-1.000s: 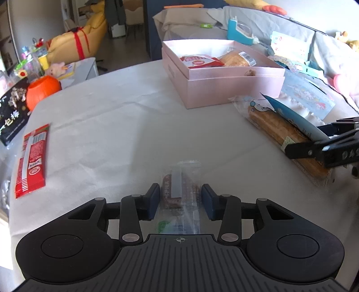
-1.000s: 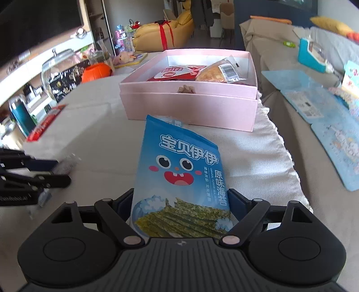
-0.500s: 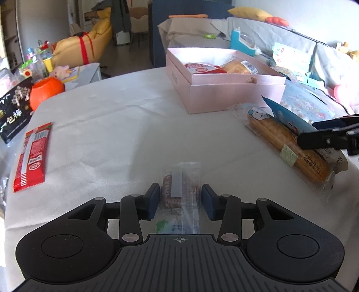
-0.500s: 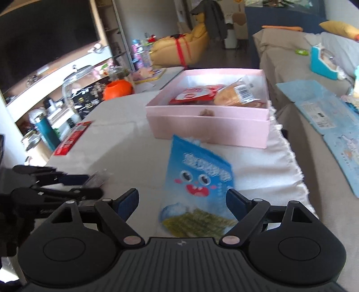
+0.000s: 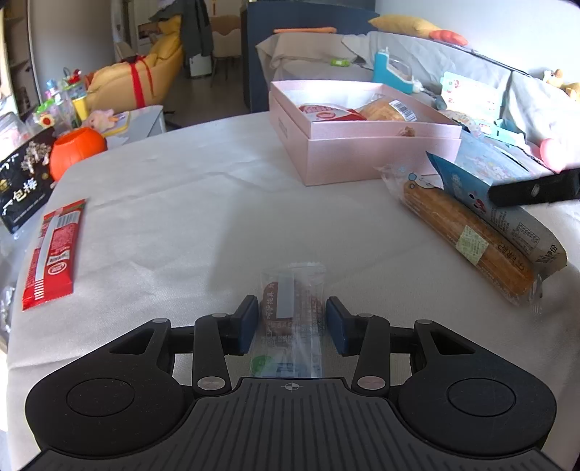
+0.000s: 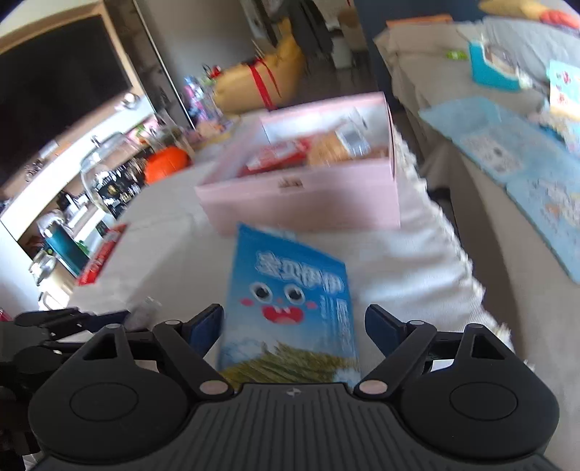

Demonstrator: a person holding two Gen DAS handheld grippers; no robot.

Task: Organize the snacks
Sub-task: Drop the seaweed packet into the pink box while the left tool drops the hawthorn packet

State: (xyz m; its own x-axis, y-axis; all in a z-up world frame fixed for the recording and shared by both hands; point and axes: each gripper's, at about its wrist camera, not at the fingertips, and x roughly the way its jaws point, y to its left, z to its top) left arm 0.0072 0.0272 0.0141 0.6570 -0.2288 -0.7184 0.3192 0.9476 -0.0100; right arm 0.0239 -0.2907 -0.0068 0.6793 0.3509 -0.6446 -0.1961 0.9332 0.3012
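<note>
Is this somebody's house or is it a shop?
Most likely a house, a living room. There is a grey sofa with a yellow cushion, a big dark TV on the wall, and a table under a white cloth.

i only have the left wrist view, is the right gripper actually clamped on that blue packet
Observer: No. In the right wrist view the right gripper stands wide open. The blue packet lies between its pads, with a clear gap at one pad.
Operator: which way is the packet lying
Observer: Its printed front, with a cartoon face, is turned up to that camera, and its far end points toward the pink box.
</note>
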